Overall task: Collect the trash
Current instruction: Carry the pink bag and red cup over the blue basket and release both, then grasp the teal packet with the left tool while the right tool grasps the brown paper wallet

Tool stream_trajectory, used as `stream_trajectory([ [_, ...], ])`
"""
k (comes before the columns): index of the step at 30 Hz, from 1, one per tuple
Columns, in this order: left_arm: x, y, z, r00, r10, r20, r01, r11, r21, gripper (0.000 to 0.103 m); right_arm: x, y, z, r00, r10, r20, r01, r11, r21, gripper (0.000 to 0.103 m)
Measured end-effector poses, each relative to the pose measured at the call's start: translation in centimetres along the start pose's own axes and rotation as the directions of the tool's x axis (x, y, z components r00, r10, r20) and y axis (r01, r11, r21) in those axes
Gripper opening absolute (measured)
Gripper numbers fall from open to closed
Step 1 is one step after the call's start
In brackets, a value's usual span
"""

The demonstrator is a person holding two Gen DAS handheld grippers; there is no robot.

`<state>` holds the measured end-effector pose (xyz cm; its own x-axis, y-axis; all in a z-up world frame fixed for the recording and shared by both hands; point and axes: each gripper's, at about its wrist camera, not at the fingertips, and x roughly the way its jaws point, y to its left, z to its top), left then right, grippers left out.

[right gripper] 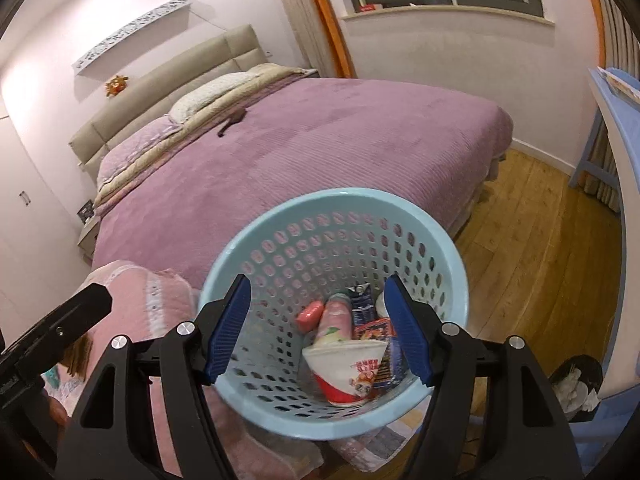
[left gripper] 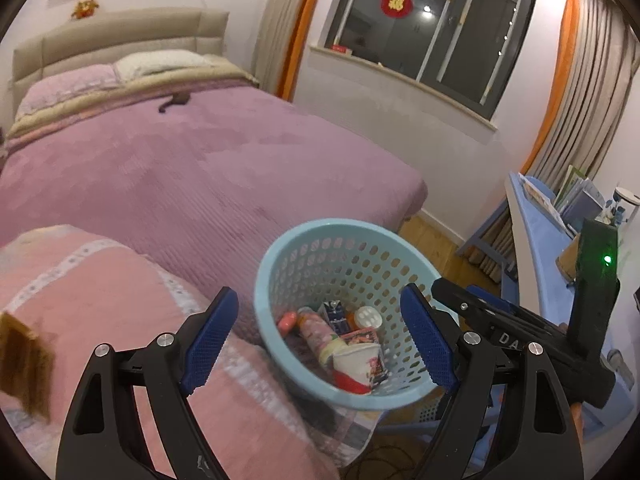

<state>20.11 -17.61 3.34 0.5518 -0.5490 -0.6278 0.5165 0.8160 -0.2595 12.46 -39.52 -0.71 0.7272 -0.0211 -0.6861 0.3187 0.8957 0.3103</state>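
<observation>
A light blue perforated basket point(left gripper: 280, 256) point(right gripper: 448, 248) rests on a pink quilt point(left gripper: 100, 300) at the foot of the bed. Inside lie a white paper cup with red print point(left gripper: 356, 364) point(right gripper: 344, 372), a pink tube point(right gripper: 336, 320), a dark blue carton point(right gripper: 362, 304) and a small pink item point(right gripper: 310, 312). My left gripper point(left gripper: 320, 344) hovers open before the basket with nothing between its blue pads. My right gripper point(right gripper: 318, 328) stands open over the basket's near rim, pressing on nothing. A brown blurred thing point(left gripper: 24, 368) lies on the quilt to the left.
The bed with its purple cover point(left gripper: 200, 168) point(right gripper: 320, 148) fills the middle; a small dark object point(left gripper: 174, 102) lies near the pillows. A blue desk point(left gripper: 536, 232) stands on the right. Wood floor point(right gripper: 540, 260) runs beside the bed. A dark bin with white tissue point(right gripper: 576, 384) sits at lower right.
</observation>
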Motion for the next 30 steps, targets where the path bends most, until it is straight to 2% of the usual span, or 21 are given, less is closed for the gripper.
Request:
stream_trajectory([
  [6,-5.8,1.8,-1.7,0.995,0.045,0.084,-0.044,0.999,-0.011,0.081,-2.7,3.6,-0.7,0.998,0.045,0.052,-0.041,0.996,-0.081,0.066],
  [11,-10.1,5.0,-3.7,0.980,0.142,0.136,-0.133,0.988,-0.074,0.081,-3.9,7.5,-2.2,0.992,0.103,0.066,-0.092,0.983,-0.157,0.066],
  [14,-12.7,7.7,-4.8,0.964,0.212,0.159,-0.192,0.973,-0.131,0.081,-4.7,10.7,-3.4,0.986,0.145,0.078,-0.124,0.966,-0.226,0.066],
  [20,-17.9,14.0,-6.4,0.915,0.361,0.179,-0.304,0.911,-0.280,0.081,-5.7,16.4,-5.5,0.970,0.228,0.080,-0.188,0.918,-0.349,0.066],
  [21,-18.8,15.5,-6.7,0.903,0.392,0.176,-0.326,0.892,-0.315,0.081,-5.8,17.3,-5.8,0.968,0.241,0.076,-0.198,0.909,-0.367,0.066],
  [25,-20.3,19.5,-7.4,0.872,0.471,0.134,-0.389,0.833,-0.392,0.081,-5.3,20.4,-7.0,0.961,0.273,0.042,-0.232,0.881,-0.412,0.065],
  [27,-20.6,21.3,-7.8,0.865,0.490,0.106,-0.407,0.809,-0.424,0.081,-4.7,21.8,-7.4,0.958,0.287,0.019,-0.252,0.871,-0.421,0.060],
  [30,-19.8,24.3,-8.2,0.869,0.493,0.049,-0.416,0.779,-0.470,0.081,-3.9,23.8,-8.1,0.952,0.304,-0.025,-0.285,0.858,-0.428,0.057],
])
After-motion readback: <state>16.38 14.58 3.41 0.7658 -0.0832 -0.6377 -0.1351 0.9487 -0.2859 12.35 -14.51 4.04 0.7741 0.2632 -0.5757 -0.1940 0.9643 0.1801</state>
